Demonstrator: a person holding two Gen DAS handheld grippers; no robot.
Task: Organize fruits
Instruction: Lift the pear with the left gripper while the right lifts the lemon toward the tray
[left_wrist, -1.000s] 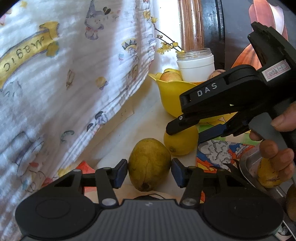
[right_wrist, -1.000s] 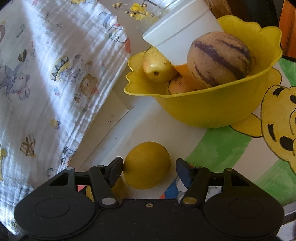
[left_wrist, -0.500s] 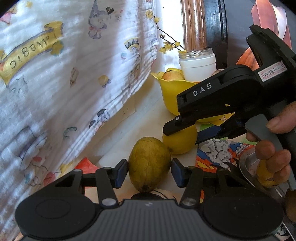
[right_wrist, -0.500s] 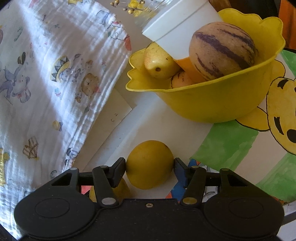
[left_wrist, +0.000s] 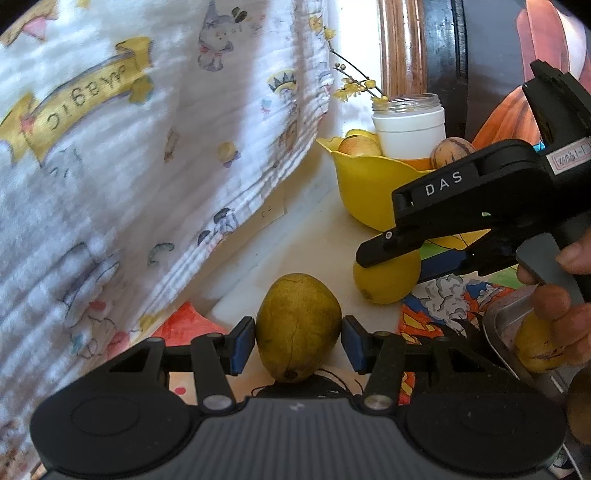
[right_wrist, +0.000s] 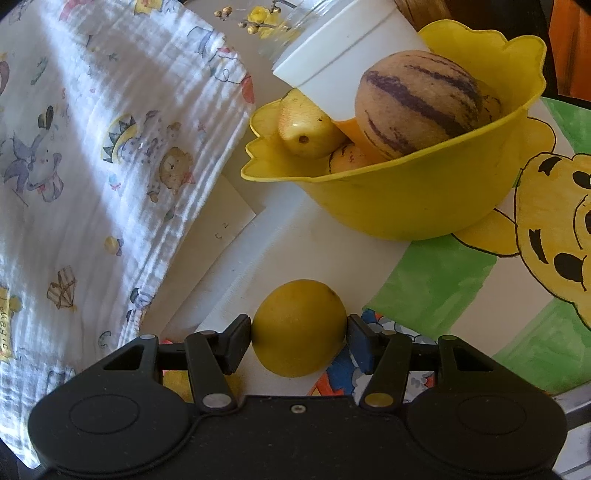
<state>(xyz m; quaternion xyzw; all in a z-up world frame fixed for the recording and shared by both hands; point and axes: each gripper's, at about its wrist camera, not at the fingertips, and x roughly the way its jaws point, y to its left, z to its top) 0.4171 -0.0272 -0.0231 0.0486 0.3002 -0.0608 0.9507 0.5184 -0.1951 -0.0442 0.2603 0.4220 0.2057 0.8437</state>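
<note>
**A:** Where do the tools stand?

**B:** Start with the right gripper (right_wrist: 299, 334): its jaws have just been closing, and both pads now press the sides of the yellow lemon (right_wrist: 299, 326), which sits squarely between them on the table. The left gripper (left_wrist: 298, 341) has its left pad against the green pear (left_wrist: 298, 326) between its fingers; at the right pad I see a thin sliver of gap, so I can't say it is truly clamped.

**A:** And beyond the fingers?

**B:** Ahead of the right gripper and a little to its right stands the yellow bowl (right_wrist: 424, 199), already holding a striped melon (right_wrist: 417, 107), a pale fruit and a white jar (right_wrist: 343, 62). To the left of both tools hangs a printed cloth (right_wrist: 92, 147). Just right of the left gripper lies a metal tray (left_wrist: 506, 332) with another fruit in it.

**A:** So which step is this?

**B:** I'd judge it the grasp, one fruit per tool. Next, the lemon needs lifting clear of the table and carrying forward over the bowl's rim, landing in the free space beside the melon. The pear wants a firmer squeeze first.
</note>
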